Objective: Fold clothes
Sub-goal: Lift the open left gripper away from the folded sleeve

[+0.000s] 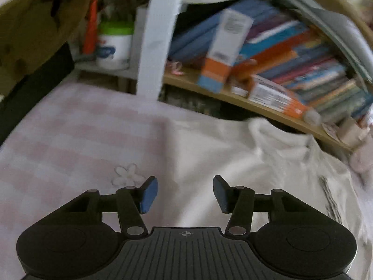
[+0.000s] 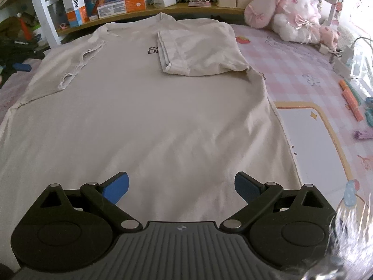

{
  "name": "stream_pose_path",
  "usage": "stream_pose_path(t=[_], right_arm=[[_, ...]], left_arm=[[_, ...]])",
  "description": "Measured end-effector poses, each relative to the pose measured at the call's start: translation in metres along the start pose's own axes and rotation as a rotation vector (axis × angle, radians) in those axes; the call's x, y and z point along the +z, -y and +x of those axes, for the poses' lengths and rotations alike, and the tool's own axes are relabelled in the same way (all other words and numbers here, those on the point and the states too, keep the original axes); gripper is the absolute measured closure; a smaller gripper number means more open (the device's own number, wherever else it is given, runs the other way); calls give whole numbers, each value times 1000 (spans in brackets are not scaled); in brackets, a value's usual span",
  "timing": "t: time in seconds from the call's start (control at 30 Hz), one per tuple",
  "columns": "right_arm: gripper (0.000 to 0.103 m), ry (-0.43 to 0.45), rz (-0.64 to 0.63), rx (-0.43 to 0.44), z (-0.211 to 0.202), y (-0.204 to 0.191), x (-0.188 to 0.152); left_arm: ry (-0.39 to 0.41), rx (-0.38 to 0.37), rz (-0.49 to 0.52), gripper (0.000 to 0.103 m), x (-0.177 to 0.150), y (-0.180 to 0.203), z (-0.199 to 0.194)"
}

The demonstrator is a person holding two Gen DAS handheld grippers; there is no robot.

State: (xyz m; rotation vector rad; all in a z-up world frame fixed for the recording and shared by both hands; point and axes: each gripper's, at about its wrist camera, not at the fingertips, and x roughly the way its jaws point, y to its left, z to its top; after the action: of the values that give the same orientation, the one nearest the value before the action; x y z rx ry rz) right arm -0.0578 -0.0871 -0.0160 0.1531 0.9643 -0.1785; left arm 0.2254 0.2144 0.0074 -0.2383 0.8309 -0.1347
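A cream T-shirt [image 2: 149,107] lies flat on the pink checked tablecloth [image 2: 300,70], collar toward the bookshelf. Its right sleeve [image 2: 198,51] is folded inward over the chest; the left sleeve [image 2: 79,63] also lies folded in. My right gripper [image 2: 181,187] is open and empty above the shirt's hem. My left gripper [image 1: 185,194] is open and empty, over the shirt's left shoulder edge [image 1: 233,163] near the collar [image 1: 279,135]. The left wrist view is blurred.
A wooden shelf [image 2: 177,8] with books and boxes runs along the far edge. Plush toys [image 2: 286,11] sit at the back right. A white board [image 2: 310,144] lies right of the shirt, with markers [image 2: 349,100] beyond. A white post [image 1: 158,37] stands ahead.
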Motion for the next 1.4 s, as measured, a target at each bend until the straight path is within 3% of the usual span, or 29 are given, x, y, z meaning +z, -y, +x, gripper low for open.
stream_pose_path(t=[0.13, 0.23, 0.27, 0.3, 0.33, 0.57, 0.77, 1.03, 1.1, 1.17, 1.33, 1.4], right_arm=[[5, 6, 4, -32, -4, -7, -2], [5, 4, 24, -54, -6, -8, -3], [5, 8, 33, -61, -7, -9, -3], [5, 11, 42, -67, -7, -10, -3], [5, 14, 51, -73, -8, -10, -3], [5, 15, 82, -91, -9, -17, -7], [5, 23, 84, -107, -14, -21, -11], [5, 53, 71, -118, -24, -30, -12], [5, 58, 62, -119, -27, -32, -13], [5, 58, 57, -122, -29, -35, -15], [5, 59, 41, -123, -36, -41, -22], [5, 66, 38, -119, -38, -42, -22]], left_arm=[[-61, 16, -16, 55, 5, -15, 25], [-48, 6, -27, 60, 4, -21, 25], [-57, -4, -34, 72, 4, -22, 26], [-67, -15, -42, 91, 4, -23, 28], [-78, -25, -49, 100, 5, -24, 29], [-54, 45, 74, 103, 5, -8, 39], [-60, 38, 102, 103, 9, -11, 45], [-8, 1, 162, 87, -2, -13, 15], [18, -20, 203, 68, -12, -8, 0], [46, -41, 253, 56, -26, -4, -16], [75, -68, 328, 51, -60, 4, -53], [85, -62, 323, 40, -72, 7, -69]])
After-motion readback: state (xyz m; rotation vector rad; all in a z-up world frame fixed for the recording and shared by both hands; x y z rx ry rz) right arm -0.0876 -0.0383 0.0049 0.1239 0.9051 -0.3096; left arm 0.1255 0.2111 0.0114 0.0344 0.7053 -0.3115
